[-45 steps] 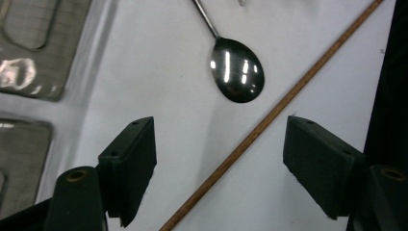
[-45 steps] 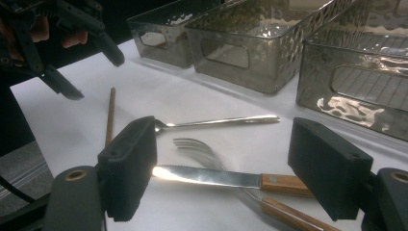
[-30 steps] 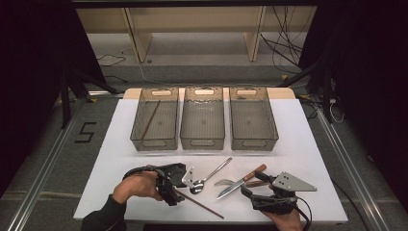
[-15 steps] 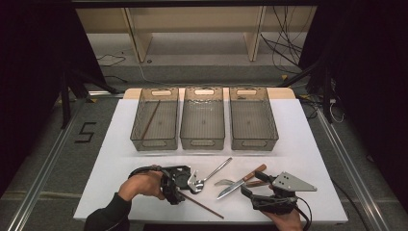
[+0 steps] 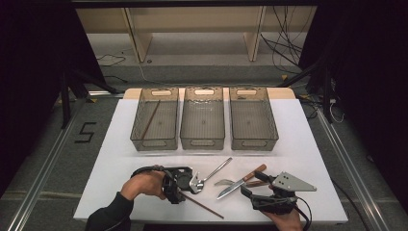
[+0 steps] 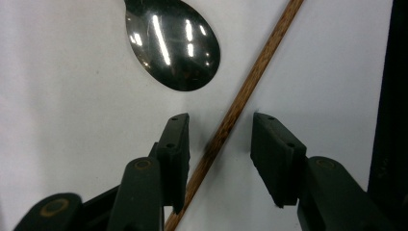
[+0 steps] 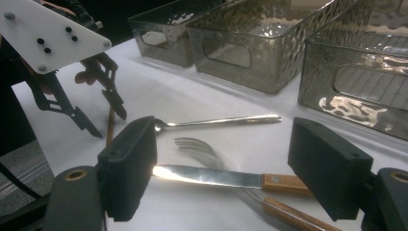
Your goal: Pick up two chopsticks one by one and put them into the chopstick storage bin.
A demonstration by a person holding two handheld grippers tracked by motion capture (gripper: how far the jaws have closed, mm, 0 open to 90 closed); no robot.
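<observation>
The left gripper (image 6: 219, 144) stands over the wooden chopstick (image 6: 240, 98), its jaws closing in on either side without yet touching it, a spoon (image 6: 173, 43) just beyond, while the right gripper (image 7: 231, 168) rests open near a knife (image 7: 216, 177).

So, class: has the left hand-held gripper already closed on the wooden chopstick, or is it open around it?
Open. The left hand-held gripper straddles the chopstick; its jaws have just been closing, but gaps remain on both sides.
</observation>
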